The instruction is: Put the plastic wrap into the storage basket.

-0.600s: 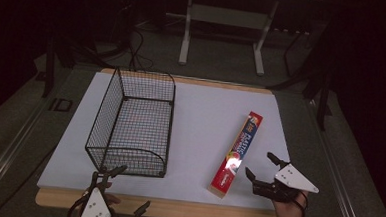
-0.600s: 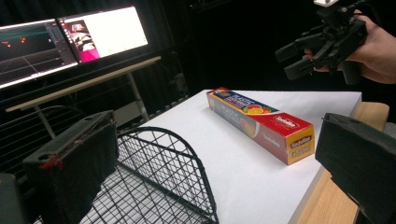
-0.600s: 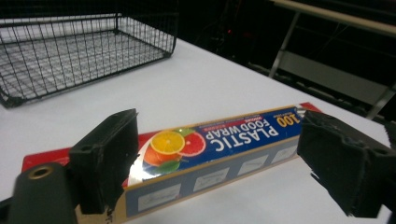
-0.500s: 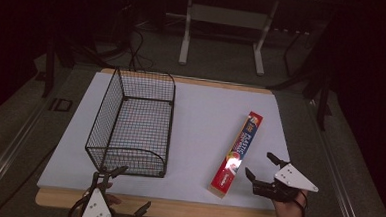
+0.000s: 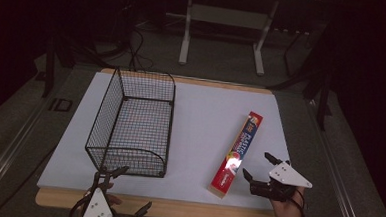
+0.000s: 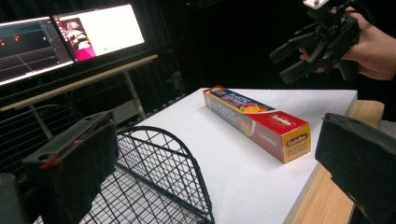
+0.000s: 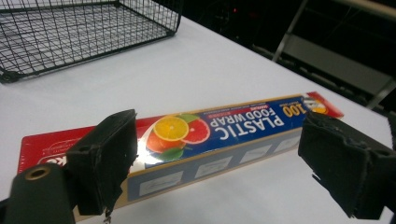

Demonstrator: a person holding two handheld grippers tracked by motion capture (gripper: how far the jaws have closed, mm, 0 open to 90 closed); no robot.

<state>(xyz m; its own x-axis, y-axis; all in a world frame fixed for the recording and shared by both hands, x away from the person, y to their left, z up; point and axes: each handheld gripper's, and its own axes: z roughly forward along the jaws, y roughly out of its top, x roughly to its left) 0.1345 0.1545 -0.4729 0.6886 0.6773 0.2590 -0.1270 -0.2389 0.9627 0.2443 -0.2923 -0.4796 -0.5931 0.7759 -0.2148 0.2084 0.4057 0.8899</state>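
From the high view I saw the plastic wrap box (image 5: 237,153) lying flat on the white bench (image 5: 205,119), a long narrow carton with a blue far half and a red near end, well apart from the wire basket (image 5: 132,123) to its left. My right gripper (image 5: 259,167) sat just beside the box's near end, its fingers spread and touching nothing. My left gripper (image 5: 119,190) rested at the bench's near edge just in front of the basket, fingers also released.

In the left gripper view the box (image 6: 254,121) lay lengthwise across the bench (image 6: 243,177), its yellow-and-red end cap facing me, with citrus fruit printed on top. My own fingers (image 6: 74,163) stood wide apart and empty, the basket's curved end (image 6: 163,172) between them. The right gripper (image 6: 299,56) hung above the bench beyond the box, fingers parted.

In the right gripper view the box (image 7: 205,135) read "PLASTIC FOOD WRAP" beside an orange and a grapefruit slice. My fingers (image 7: 105,158) were wide open with the box beyond them, gripping nothing; I could not tell whether they touched it.
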